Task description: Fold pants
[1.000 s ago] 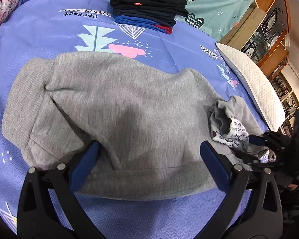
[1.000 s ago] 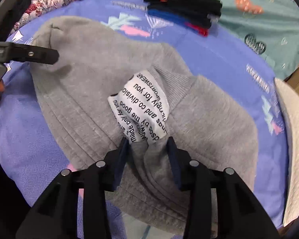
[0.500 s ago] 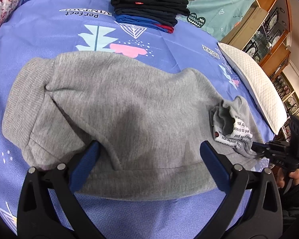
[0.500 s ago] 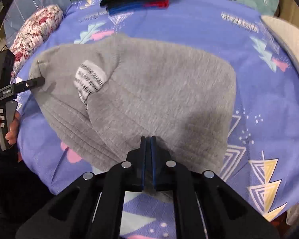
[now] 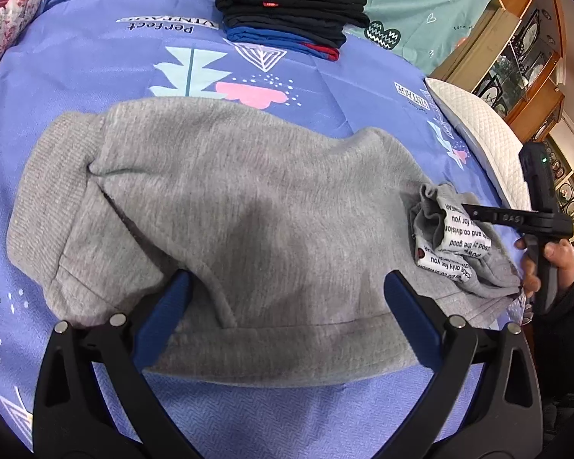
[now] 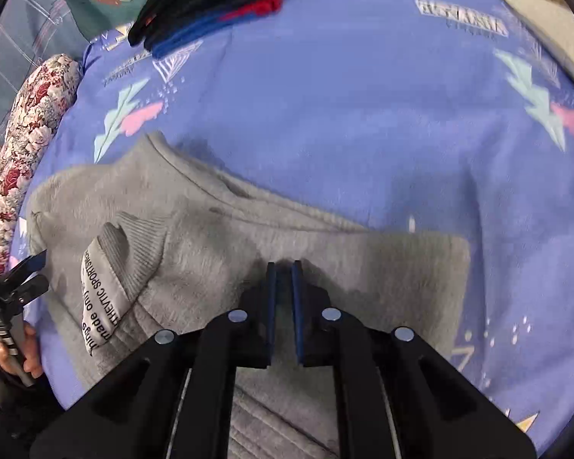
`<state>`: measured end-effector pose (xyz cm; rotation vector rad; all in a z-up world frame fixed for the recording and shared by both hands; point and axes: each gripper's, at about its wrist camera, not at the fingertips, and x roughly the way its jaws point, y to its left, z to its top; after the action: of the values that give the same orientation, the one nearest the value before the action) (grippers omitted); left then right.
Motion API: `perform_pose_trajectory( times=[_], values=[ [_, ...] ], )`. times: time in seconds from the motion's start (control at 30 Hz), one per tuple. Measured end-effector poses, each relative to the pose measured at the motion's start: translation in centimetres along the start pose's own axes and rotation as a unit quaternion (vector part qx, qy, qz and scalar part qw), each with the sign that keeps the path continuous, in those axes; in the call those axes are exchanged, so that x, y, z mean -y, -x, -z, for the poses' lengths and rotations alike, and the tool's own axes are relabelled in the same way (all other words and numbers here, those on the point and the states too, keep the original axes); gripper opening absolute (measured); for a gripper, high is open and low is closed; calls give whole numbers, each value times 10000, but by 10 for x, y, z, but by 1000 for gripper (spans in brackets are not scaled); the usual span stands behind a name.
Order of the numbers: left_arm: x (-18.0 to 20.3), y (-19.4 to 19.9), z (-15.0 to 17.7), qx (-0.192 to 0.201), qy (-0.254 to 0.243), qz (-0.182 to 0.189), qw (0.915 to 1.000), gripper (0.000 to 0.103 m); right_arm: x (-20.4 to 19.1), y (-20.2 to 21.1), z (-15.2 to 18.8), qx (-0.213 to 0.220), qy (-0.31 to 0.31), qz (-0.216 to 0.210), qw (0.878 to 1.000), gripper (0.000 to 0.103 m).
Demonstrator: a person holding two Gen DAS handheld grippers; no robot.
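Folded grey pants (image 5: 229,222) lie on the blue patterned bedsheet (image 5: 95,65), the ribbed waistband at the left, a bunched end with a white printed label (image 5: 459,244) at the right. My left gripper (image 5: 287,298) is open, its blue fingers resting over the pants' near edge. In the left wrist view my right gripper (image 5: 467,206) hovers over the label. In the right wrist view the right gripper (image 6: 282,267) is nearly shut with nothing between the fingers, above the grey pants (image 6: 218,237). The label (image 6: 99,298) lies to its left.
A stack of folded dark clothes (image 5: 287,7) sits at the far side of the bed, also in the right wrist view (image 6: 206,4). A white quilted pillow (image 5: 486,141) lies at the right, a floral cushion (image 6: 23,141) at the left. Wooden cabinets (image 5: 516,38) stand beyond.
My right gripper let go of the labelled end, shut, and moved across over the pants. The left gripper stayed open in place.
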<state>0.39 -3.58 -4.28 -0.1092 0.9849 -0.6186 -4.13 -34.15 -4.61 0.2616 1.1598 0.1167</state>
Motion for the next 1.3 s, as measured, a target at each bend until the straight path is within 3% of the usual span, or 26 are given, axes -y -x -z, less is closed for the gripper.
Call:
perform_pose_trajectory(
  times=[0.1, 0.2, 0.23, 0.3, 0.33, 0.43, 0.5, 0.57, 0.6, 0.7, 0.77, 0.93, 1.07, 1.23, 1.3],
  values=[
    [0, -2, 0, -11, 2, -36, 10000, 101, -5, 35, -4, 265, 56, 23, 9996, 10],
    [0, 1, 1, 23, 29, -5, 10000, 101, 8, 76, 2, 867, 15, 633, 9942, 19],
    [-3, 8, 2, 140, 106, 39, 9998, 101, 18, 75, 7, 786, -74, 695, 9945, 21],
    [-11, 24, 5, 336, 395, 225, 9984, 101, 32, 41, 24, 68, -6, 704, 9975, 22],
    [-18, 37, 7, 440, 629, 388, 9963, 101, 33, 27, 37, 98, 189, 801, 9966, 23],
    [-41, 73, 15, 581, 1222, 601, 9890, 101, 24, 46, 49, 664, 345, 875, 9933, 24],
    [-60, 81, 19, 415, 1658, 523, 9839, 101, 31, 77, 54, 1478, 23, 152, 9889, 37],
    [-75, 76, 24, 149, 2116, 775, 9742, 101, 41, 93, 58, 2221, -232, -106, 9747, 81],
    [-79, 72, 26, 38, 2275, 848, 9701, 101, 45, 95, 54, 2444, -431, -83, 9687, 88],
    [-84, 58, 30, -119, 2507, 682, 9656, 101, 66, 82, 59, 2530, -937, -637, 9608, 90],
    [-85, 47, 26, -127, 2661, 720, 9612, 101, 70, 77, 60, 2405, -1001, -696, 9630, 90],
    [-82, 26, 7, -88, 2684, 613, 9613, 101, 75, 76, 64, 2474, -1065, -933, 9585, 98],
    [-99, 20, 3, -40, 3192, 886, 9435, 101, 78, 77, 64, 2501, -1165, -1041, 9555, 100],
    [-90, 26, 16, 156, 3425, 1325, 9300, 100, 84, 77, 65, 2568, -1279, -1183, 9506, 100],
    [-83, 28, 23, 230, 3348, 1164, 9348, 96, 84, 78, 65, 2573, -1269, -1205, 9504, 100]
  ],
)
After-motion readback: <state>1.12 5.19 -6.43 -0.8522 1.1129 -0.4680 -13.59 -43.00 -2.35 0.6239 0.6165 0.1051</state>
